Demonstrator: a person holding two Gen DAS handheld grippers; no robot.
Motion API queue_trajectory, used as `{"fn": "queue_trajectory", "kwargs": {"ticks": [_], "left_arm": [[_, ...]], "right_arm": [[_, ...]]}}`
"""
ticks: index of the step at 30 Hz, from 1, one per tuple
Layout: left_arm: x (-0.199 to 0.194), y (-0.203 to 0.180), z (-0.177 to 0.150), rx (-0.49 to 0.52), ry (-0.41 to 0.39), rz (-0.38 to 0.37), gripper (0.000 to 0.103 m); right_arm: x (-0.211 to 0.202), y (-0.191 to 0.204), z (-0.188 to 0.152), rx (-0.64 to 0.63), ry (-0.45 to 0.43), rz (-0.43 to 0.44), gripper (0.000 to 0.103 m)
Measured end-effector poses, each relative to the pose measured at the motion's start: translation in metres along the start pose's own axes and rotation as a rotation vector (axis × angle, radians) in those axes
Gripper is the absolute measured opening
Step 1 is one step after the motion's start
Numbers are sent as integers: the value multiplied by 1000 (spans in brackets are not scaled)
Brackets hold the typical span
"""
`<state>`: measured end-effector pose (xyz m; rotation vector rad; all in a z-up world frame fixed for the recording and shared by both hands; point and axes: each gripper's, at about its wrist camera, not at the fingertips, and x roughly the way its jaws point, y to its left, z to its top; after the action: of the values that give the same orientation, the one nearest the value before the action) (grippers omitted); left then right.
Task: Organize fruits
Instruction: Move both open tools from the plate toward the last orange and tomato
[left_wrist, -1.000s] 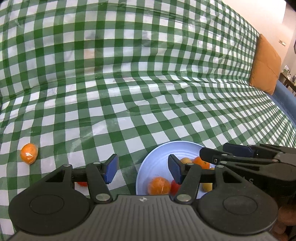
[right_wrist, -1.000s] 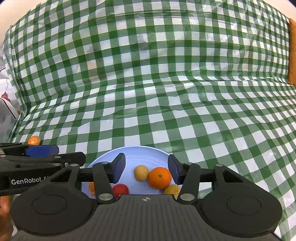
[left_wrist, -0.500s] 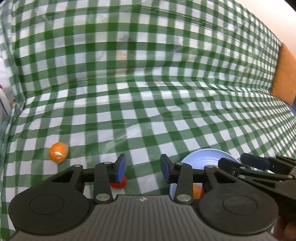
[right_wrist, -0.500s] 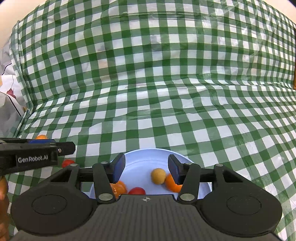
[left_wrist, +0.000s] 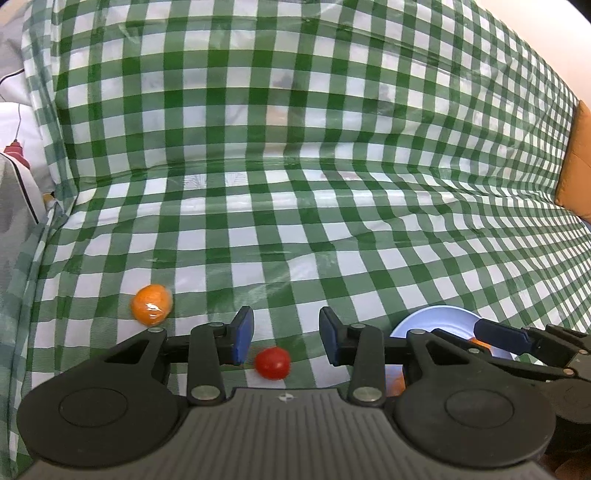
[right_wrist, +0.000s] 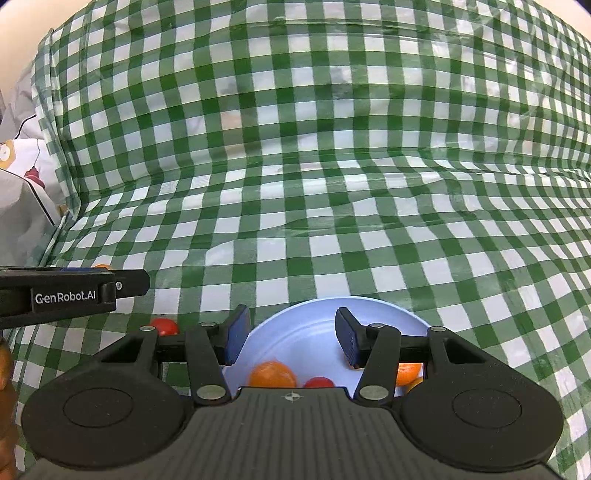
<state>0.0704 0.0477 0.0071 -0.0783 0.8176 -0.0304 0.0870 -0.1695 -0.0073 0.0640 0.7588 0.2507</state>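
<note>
Red tomato (left_wrist: 272, 363) lies on the checked cloth (left_wrist: 295, 221) left of the blue plate (left_wrist: 436, 319), between my left tongs (left_wrist: 286, 339), part open, not touching. Right tongs (right_wrist: 291, 338) hover empty, part open, over plate; wrapped orange (left_wrist: 151, 304) farther left.

A small red tomato (left_wrist: 272, 363) lies on the checked cloth at the lower centre of the left wrist view, and a round orange fruit (left_wrist: 151, 304), glossy as if wrapped, lies apart from it to the upper left. At lower right there, a pale blue plate (left_wrist: 436, 319) shows partly. In the right wrist view the plate holds an orange fruit (right_wrist: 272, 373), a red one (right_wrist: 318, 382) and another orange one (right_wrist: 409, 372), all partly hidden.
</note>
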Motion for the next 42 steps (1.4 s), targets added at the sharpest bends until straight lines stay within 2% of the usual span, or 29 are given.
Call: {"fn": "queue_trajectory", "kwargs": {"ticks": [23, 24, 26, 29, 33, 36, 42], "left_arm": [[-6, 21, -3, -37, -8, 43, 41], [-5, 22, -3, -39, -7, 45, 40], [-5, 24, -3, -41, -6, 49, 39], [-4, 27, -4, -45, -7, 55, 33], [-1, 33, -4, -50, -6, 61, 19], [2, 42, -4, -72, -3, 75, 18], [8, 72, 0, -155, 1, 130, 18]], "right_arm": [[14, 35, 1, -21, -18, 31, 53], [14, 37, 1, -48, -4, 74, 53], [15, 39, 1, -54, -5, 75, 53], [17, 43, 0, -57, -10, 81, 53], [21, 47, -2, -60, -13, 102, 53], [24, 52, -4, -66, -14, 131, 47], [30, 66, -6, -86, -16, 168, 47]]}}
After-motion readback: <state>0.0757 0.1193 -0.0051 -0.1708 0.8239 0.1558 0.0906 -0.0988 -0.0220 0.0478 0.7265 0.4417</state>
